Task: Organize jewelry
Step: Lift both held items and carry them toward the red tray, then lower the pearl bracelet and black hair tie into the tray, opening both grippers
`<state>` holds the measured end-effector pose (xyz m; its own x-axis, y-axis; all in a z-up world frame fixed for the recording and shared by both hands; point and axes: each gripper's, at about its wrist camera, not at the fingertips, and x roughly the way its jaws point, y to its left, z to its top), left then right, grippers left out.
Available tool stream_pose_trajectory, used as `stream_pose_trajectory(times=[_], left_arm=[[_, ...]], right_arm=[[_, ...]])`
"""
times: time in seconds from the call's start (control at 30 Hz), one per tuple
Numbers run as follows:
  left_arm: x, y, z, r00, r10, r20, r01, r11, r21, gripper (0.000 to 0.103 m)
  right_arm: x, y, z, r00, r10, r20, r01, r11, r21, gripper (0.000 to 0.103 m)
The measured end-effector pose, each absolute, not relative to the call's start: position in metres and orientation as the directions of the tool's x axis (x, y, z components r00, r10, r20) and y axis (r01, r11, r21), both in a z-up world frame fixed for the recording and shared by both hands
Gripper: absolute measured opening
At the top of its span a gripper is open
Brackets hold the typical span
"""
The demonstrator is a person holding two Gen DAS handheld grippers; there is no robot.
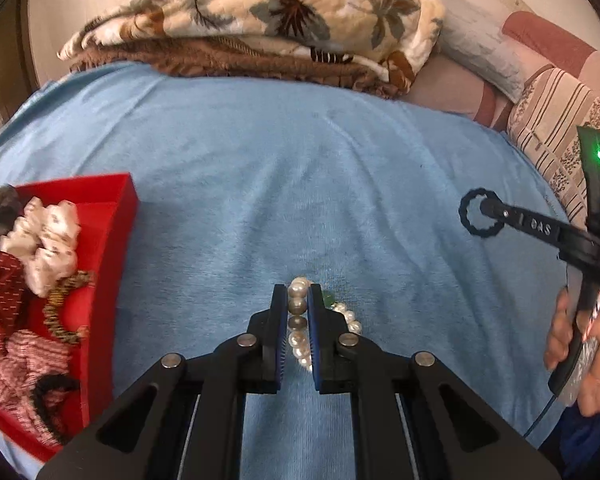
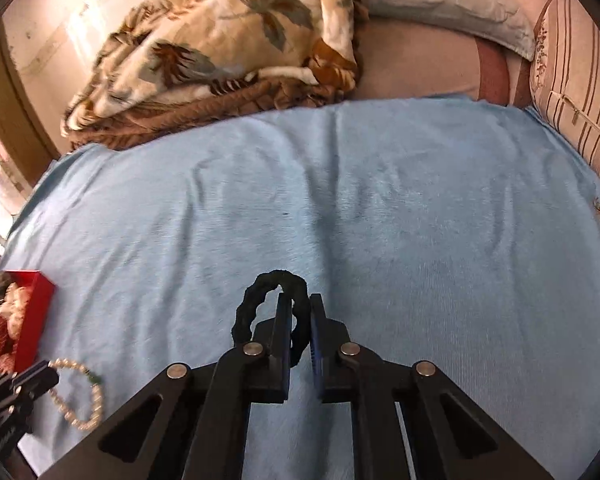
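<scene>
A pearl bracelet (image 1: pixel 298 306) with a small green bead lies on the blue cloth (image 1: pixel 260 160). My left gripper (image 1: pixel 297 292) is shut on its near strand, with pearls showing between the pads. At the right of the left wrist view, my right gripper (image 1: pixel 485 207) pinches a black ring-shaped hair band (image 1: pixel 466 222). In the right wrist view the right gripper (image 2: pixel 300 300) is shut on one side of that black band (image 2: pixel 246 304), whose loop hangs to the left of the fingers. The bracelet (image 2: pixel 96 404) and the left gripper (image 2: pixel 54 372) show at lower left.
A red open box (image 1: pixel 112 264) at the left holds several fabric scrunchies and bands; it also shows as the red box (image 2: pixel 36 312). A folded leaf-print blanket (image 1: pixel 260 12) lies at the back, a striped pillow (image 1: pixel 552 128) at the right. A person's hand (image 1: pixel 580 360) grips the right tool.
</scene>
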<state>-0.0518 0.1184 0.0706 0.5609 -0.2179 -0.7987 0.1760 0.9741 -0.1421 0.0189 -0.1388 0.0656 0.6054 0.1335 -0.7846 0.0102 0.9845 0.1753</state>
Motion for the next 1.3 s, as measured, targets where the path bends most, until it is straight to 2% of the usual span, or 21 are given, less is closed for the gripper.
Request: stream_pose_trajectory(times=[0.27, 0.6, 0.8, 1.3], left_arm=[[-0.087, 0.14, 0.116, 0.643, -0.203, -0.738, 0.169, 0.978, -0.122, 0.009], [-0.125, 0.183, 0.153, 0.718, -0.101, -0.689, 0.059, 0.995, -0.085, 0.009], [-0.138, 0.204, 0.159, 0.737, 0.003, -0.676, -0.019, 1.0, -0.016, 0.009], [-0.15, 0.253, 0.152, 0.735, 0.067, -0.675, -0.108, 0.994, -0.018, 0.009]], right_arm=[[-0.035, -0.104, 0.104, 0.647, 0.178, -0.741, -0.084, 0.983, 0.163, 0.009], [-0.091, -0.034, 0.133, 0.674, 0.231, -0.702, -0.213, 0.97, 0.114, 0.009], [-0.106, -0.004, 0.144, 0.668, 0.281, -0.689, -0.274, 0.954, 0.123, 0.009], [-0.124, 0.058, 0.15, 0.627, 0.342, -0.7, -0.378, 0.919, 0.11, 0.009]])
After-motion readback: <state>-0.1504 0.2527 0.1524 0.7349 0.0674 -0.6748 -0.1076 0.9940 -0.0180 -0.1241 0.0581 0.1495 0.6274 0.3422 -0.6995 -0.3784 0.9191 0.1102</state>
